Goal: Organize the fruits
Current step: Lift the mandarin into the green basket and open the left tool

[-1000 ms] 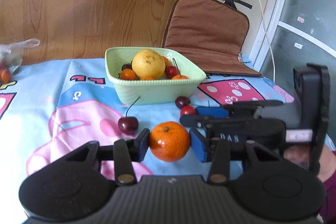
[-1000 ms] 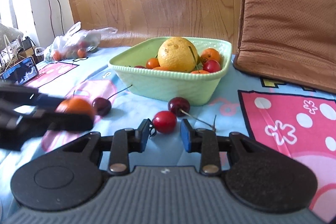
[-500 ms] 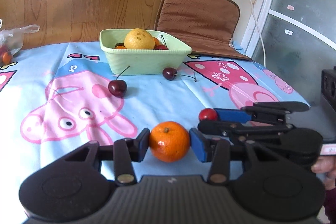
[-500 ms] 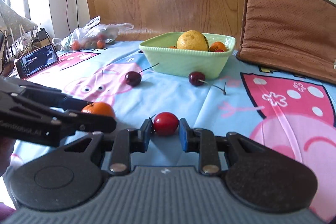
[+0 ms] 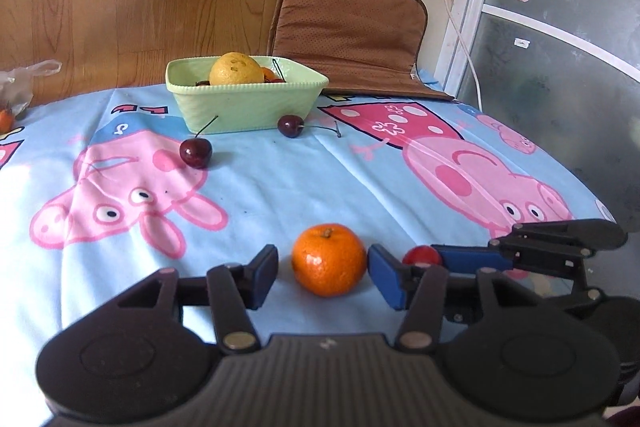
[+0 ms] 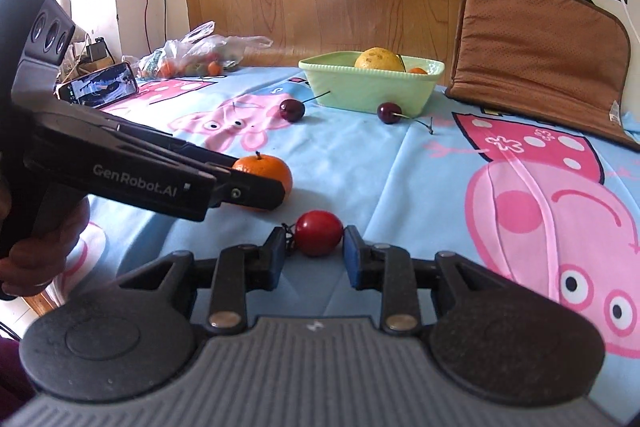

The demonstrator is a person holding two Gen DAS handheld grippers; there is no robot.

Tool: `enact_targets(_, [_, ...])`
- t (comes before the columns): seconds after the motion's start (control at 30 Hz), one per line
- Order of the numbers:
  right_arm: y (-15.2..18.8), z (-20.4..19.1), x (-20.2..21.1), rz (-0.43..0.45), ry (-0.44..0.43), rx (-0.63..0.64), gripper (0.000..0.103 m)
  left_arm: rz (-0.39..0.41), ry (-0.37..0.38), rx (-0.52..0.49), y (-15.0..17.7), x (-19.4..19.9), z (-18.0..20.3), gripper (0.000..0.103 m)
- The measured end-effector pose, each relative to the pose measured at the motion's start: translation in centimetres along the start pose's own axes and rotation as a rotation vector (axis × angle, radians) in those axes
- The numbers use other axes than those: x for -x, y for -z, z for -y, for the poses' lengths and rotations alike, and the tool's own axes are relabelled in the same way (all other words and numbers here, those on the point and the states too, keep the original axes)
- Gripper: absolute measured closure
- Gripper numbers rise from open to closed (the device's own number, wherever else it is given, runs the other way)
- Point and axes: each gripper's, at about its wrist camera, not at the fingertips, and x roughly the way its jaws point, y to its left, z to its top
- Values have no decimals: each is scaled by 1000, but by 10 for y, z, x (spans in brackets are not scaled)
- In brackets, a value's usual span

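**Orange and tomato set down at the near edge of the cloth**

Nearest, the left gripper (image 5: pixel 323 273) has just been opening: its blue pads stand clear of the small glossy orange mandarin (image 5: pixel 328 259), which sits between them on the light-blue cartoon-pig tablecloth (image 5: pixel 280 187), green stem nub up. Just beside it, the right gripper (image 6: pixel 314 254) has also just been easing apart around the small shiny red cherry tomato (image 6: pixel 319 233); its right pad looks to touch the skin, and a narrow gap shows at the left pad. Further off, two dark red cherries (image 5: pixel 195 152) with long stems lie on the cloth just in front of the pale green ribbed square bowl (image 5: pixel 244 103), which holds a large yellow citrus fruit (image 5: pixel 237 69) and smaller fruit. Behind stands a brown padded cushion (image 5: pixel 348 35).
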Motion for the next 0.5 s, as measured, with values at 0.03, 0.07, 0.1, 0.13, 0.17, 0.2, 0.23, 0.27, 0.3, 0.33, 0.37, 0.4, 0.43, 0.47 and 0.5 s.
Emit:
enact_targets(0.03, [0,-1,0,2,1,3,61,5,-2,2,-1,1,-1,48])
enact_targets(0.07, [1,-2,0,4,-3,3,58,6,-2,3,-1,0,-1,47])
enact_targets(0.1, [2,-3,0,7,-2,3,55,3,-1,3,-2,-1,-1,47])
enact_targets(0.13, [3,-5,0,10,5,9,55,1,0,0,-2,-3,0,47])
enact_targets(0.17, [2,-5,0,10,9,13,55,0,1,-7,-3,-4,1,47])
enact_targets(0.2, [2,-6,0,9,11,15,55,0,3,-15,-3,-5,2,47])
enact_targets(0.23, [2,-6,1,9,17,14,55,-1,4,-21,-2,-6,3,47])
enact_targets(0.27, [2,-6,2,11,28,12,55,-4,7,-21,-1,-8,3,47])
enact_targets(0.3, [2,-4,2,13,39,9,55,-9,11,-20,0,-9,3,50])
enact_targets(0.33, [2,-3,1,14,46,3,55,-10,12,-20,1,-10,3,53])
enact_targets(0.37, [2,-2,1,14,48,-4,56,0,10,-31,3,-9,4,57])
enact_targets(0.4, [2,-1,0,13,44,-5,57,1,20,-38,4,-8,4,62])
enact_targets(0.43, [2,-2,0,16,41,-1,66,3,26,-44,5,-7,4,62])
enact_targets(0.47, [2,-3,0,15,36,9,70,3,35,-45,6,-5,3,62])
enact_targets(0.5, [1,-4,-1,14,31,17,72,3,43,-44,6,-4,3,62])
